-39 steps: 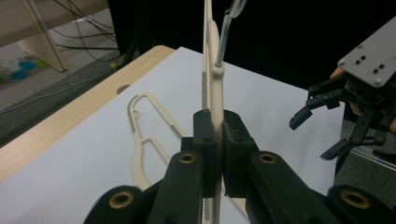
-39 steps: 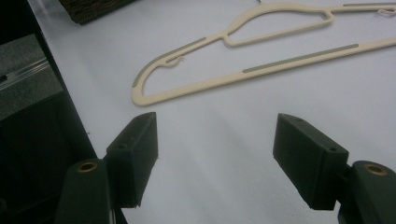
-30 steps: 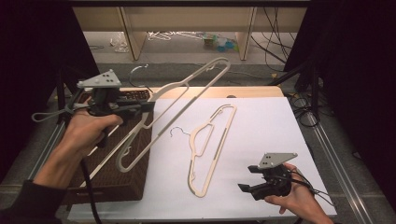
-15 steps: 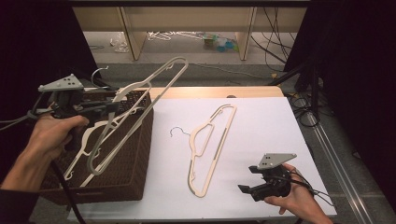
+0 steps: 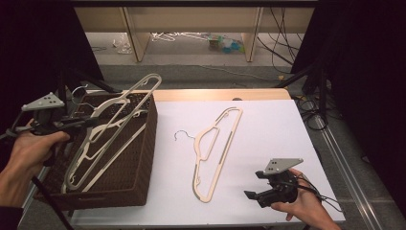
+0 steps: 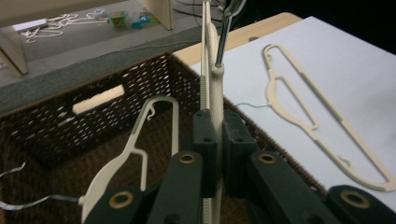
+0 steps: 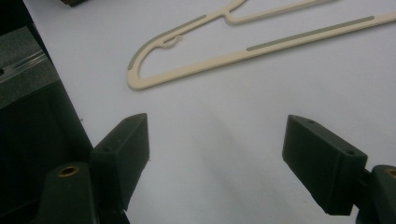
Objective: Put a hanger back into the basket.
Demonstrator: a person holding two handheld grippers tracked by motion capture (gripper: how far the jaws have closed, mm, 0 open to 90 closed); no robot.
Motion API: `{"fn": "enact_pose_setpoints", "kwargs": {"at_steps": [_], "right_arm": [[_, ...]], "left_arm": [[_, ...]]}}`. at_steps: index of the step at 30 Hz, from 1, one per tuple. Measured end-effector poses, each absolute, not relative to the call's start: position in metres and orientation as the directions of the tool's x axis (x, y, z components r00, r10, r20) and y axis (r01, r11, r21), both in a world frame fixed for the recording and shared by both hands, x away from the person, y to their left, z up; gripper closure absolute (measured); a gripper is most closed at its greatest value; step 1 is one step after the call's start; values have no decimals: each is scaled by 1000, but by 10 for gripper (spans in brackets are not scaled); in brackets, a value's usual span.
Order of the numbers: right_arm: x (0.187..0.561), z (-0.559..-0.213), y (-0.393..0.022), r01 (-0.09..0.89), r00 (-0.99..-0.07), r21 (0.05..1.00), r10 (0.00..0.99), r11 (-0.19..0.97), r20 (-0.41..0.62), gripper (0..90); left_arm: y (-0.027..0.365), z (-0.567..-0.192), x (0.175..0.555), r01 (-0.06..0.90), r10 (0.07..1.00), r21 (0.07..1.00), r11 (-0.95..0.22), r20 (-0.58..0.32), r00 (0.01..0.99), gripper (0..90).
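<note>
Cream plastic is what we hold: our left gripper (image 5: 88,122) is clamped on the neck of a cream hanger (image 5: 112,127), just below its metal hook, and the left gripper view shows the pads (image 6: 205,140) pressed flat against that thin neck. The held hanger slants over the brown wicker basket (image 5: 143,158) at the left of the table, its lower end down inside the basket and its upper end above the far rim. Another cream hanger (image 6: 135,149) already lies in the basket beneath it.

Our right gripper (image 5: 256,194) hovers low over the white table top (image 5: 268,129) near the front right corner. Its jaws stand wide and have just been opening a little further, with nothing between them. A second loose hanger (image 5: 215,153) lies flat on the white surface between the basket and this gripper, near it but apart.
</note>
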State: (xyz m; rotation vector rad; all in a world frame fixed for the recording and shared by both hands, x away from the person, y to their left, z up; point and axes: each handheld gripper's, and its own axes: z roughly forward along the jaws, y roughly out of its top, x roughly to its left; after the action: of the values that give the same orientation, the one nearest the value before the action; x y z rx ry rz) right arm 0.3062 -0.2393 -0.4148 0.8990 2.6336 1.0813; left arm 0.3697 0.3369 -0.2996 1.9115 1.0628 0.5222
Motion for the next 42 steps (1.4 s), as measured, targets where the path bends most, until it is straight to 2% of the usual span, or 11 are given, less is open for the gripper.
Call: {"fn": "enact_pose_setpoints", "kwargs": {"at_steps": [9,14,34,42], "right_arm": [[306,-417,-238,468,-807,689,585,554,77,239],[305,-417,-239,471,-806,687,587,553,79,239],[306,-419,-240,480,-809,667,582,570,85,240],[306,-419,-240,480,-809,665,583,572,82,241]], "left_arm": [[356,-328,370,526,857,797,-296,-21,514,858],[360,-346,372,556,863,781,-283,-45,503,858],[352,-374,396,631,851,689,-358,-36,523,855],[360,-383,403,667,904,685,-293,-30,427,822]]}}
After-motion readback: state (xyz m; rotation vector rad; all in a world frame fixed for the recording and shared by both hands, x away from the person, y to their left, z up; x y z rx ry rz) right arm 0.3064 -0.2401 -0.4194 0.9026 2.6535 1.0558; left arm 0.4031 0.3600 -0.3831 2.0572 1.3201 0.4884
